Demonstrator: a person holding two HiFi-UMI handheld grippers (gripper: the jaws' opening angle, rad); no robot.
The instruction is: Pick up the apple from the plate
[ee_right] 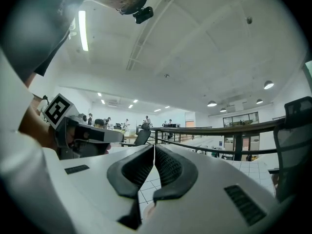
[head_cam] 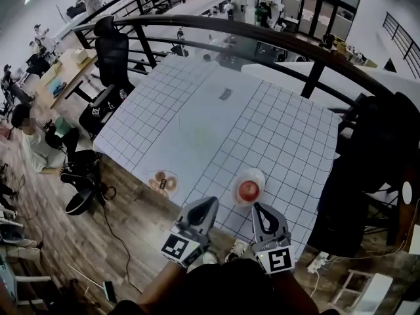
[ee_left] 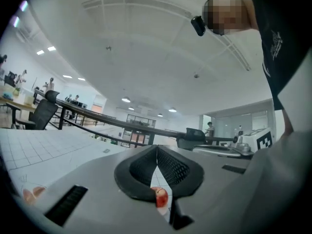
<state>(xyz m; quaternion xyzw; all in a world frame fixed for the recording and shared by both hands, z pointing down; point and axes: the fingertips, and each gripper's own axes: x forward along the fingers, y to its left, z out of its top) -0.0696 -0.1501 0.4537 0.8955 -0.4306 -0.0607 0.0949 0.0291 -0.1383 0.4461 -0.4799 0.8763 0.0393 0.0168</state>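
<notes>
Head view, nearest first: left gripper [head_cam: 211, 203] and right gripper [head_cam: 257, 209] low in frame, side by side, pointing out over the near edge of a white gridded table [head_cam: 216, 120]. On the rear of each, a marker cube [head_cam: 177, 247]. Left gripper view: jaws pressed together at the tips, nothing pinched, only a narrow slit widening back toward the camera. Right gripper view: likewise, pads closed on each other and empty.

Just ahead of the right gripper's tips and a touch to its left: apple [head_cam: 249, 190], red, sitting on a small white plate [head_cam: 254, 174], touched by neither tool. From the left gripper, ahead and off to its right; glimpsed as a red patch through the slit under the closed pads in the left gripper view. Visible gap between apple and both sets of tips.

Ahead and to the left of the left gripper, at the table's near edge: second plate [head_cam: 163, 183] with something brownish on it, too small to name.

Farther out, well beyond both grippers: a small dark item [head_cam: 225, 94] lying flat on the gridded top, not identifiable. Past the table's far edge, a curved dark railing [head_cam: 216, 23]. Far off to the left of the left gripper, a black office chair [head_cam: 113, 54], and nearer on that side a seated person [head_cam: 33, 140] by the wooden floor [head_cam: 131, 231]
</notes>
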